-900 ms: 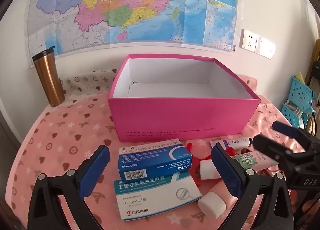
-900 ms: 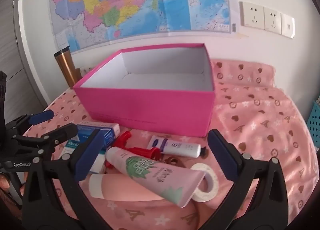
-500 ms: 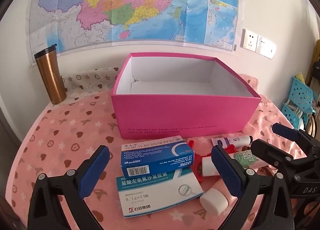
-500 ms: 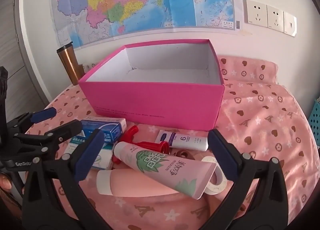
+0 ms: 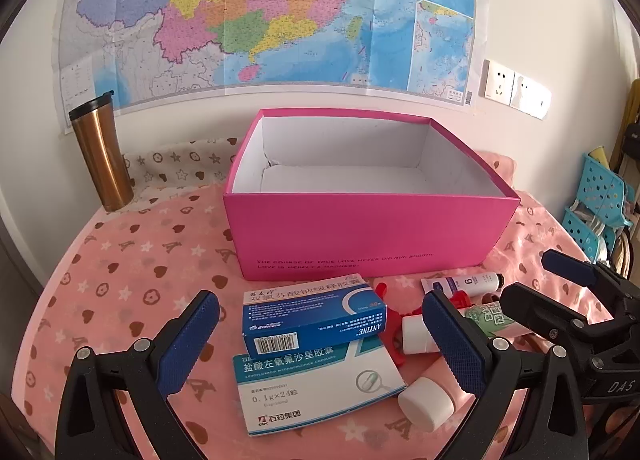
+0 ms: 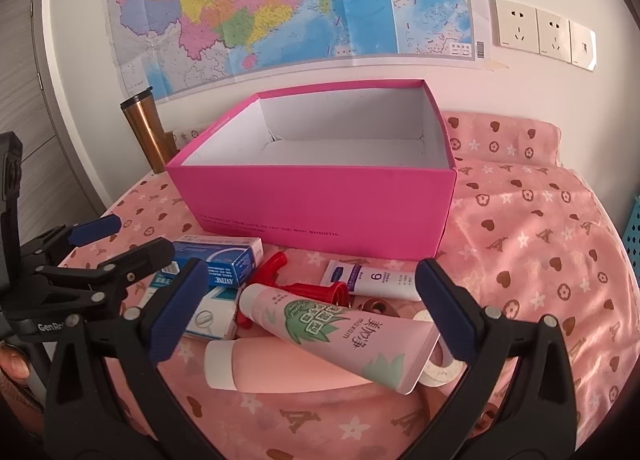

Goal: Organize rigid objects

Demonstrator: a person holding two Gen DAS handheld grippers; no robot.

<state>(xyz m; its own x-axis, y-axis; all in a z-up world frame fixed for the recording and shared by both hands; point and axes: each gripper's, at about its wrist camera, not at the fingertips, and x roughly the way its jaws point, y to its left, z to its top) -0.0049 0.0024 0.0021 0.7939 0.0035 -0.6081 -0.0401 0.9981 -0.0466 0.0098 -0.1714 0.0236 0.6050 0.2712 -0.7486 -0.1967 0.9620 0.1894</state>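
Left gripper (image 5: 320, 340): jaws spread wide, nothing clamped. Directly ahead between the fingers: white medicine box (image 5: 316, 388) lying flat, blue medicine box (image 5: 314, 316) stacked on its far edge.

Right gripper (image 6: 312, 304): jaws spread wide, nothing clamped. Between the fingers: pink tube with white cap (image 6: 280, 368), crossed by pink aloe-print tube (image 6: 340, 332). Just beyond: red plastic piece (image 6: 308, 288), small white tube marked 9 (image 6: 380, 280). Beside the right finger: white tape roll (image 6: 438, 370), partly covered.

Farther ahead: open pink box (image 6: 320, 211), white interior, empty, on the heart-print cloth (image 6: 540, 252).
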